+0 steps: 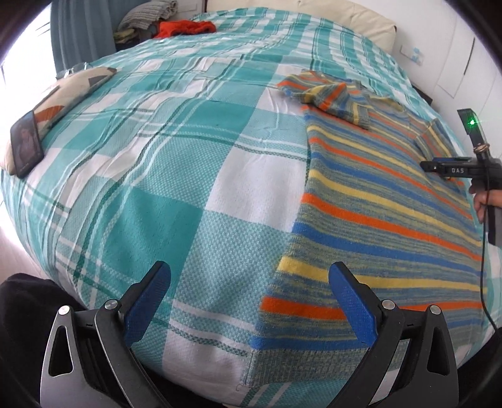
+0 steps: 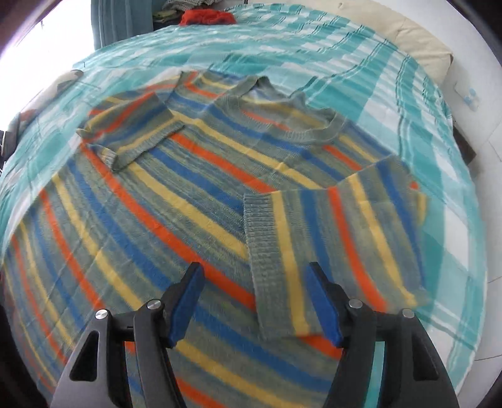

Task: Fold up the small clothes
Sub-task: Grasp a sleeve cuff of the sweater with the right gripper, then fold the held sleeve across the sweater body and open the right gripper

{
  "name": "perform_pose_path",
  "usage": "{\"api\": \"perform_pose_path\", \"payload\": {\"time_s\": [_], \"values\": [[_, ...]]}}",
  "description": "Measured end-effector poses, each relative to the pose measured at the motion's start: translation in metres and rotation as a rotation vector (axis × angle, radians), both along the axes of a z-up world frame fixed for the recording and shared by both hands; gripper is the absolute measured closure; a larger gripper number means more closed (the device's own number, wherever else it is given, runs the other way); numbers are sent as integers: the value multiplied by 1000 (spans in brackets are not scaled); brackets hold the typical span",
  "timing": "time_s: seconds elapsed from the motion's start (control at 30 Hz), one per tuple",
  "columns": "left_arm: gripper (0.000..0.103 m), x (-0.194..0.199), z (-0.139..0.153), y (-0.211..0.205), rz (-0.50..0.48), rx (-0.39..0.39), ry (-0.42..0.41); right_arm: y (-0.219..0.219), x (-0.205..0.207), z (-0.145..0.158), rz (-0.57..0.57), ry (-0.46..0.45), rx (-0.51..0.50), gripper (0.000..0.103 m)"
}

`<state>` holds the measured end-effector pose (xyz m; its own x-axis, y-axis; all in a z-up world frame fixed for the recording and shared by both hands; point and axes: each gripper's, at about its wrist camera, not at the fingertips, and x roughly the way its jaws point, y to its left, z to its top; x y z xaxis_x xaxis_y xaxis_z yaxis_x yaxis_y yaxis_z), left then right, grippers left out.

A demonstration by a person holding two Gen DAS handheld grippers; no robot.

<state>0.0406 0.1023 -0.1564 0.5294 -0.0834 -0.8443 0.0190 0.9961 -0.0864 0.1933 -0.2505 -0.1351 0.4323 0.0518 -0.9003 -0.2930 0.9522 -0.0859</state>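
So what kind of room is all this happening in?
Most likely a bedroom. The striped knitted sweater lies spread on a bed covered by a teal-and-white checked blanket, with a cream pillow at the far end and more clothes piled beside a teal curtain.

Left gripper [image 1: 249,299] and right gripper [image 2: 255,303]: black curved arms, blue textured pads [image 1: 351,301], silver screws. Right unit's black body marked "DAS", green LED, black cable.

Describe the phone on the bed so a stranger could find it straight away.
Start from the bed with the teal and white checked bedspread. On its left edge lies a cream patterned cushion. The phone rests at the cushion's near end, the only dark, glossy slab among soft fabrics.
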Motion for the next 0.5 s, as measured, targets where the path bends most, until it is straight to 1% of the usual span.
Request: {"api": "perform_pose_path", "payload": {"time_s": [0.03, 0.07, 0.13, 0.17, 0.23, 0.3, 0.33, 0.37, 0.4, 0.47, 0.5], "values": [[2, 1, -2, 2, 8, -6, 11, -6, 5, -9, -22, 12, 44, 38], [2, 2, -3, 5, 18, -14, 20, -16, 8, -9, -62, 4, 99, 56], [2, 4, -4, 9, 30, -40, 32, -50, 8, 2, -182, -2, 188, 98], [2, 5, -5, 10, 31, -53, 37, -73, 2, 14, -241, -27, 236, 98], [2, 5, -5, 10, 29, -69, 40, -129, -17, 41, -365, -102, 292, 98], [2, 4, -6, 7, 20, -73, 43, -196, -45, 62, -525, -165, 356, 98], [2, 4, -7, 4, 12, -72, 46, -229, -63, 68, -603, -184, 395, 98], [2, 3, -8, 1, 2, -68, 48, -260, -80, 68, -672, -187, 423, 98], [2, 3, -9, -3, -8, -61, 51, -286, -94, 66, -734, -177, 427, 98], [2, 4, -11, -11, -31, -46, 54, -319, -115, 53, -807, -125, 415, 98], [2, 3, -11, -14, -38, -36, 52, -328, -120, 45, -826, -103, 430, 98]]}}
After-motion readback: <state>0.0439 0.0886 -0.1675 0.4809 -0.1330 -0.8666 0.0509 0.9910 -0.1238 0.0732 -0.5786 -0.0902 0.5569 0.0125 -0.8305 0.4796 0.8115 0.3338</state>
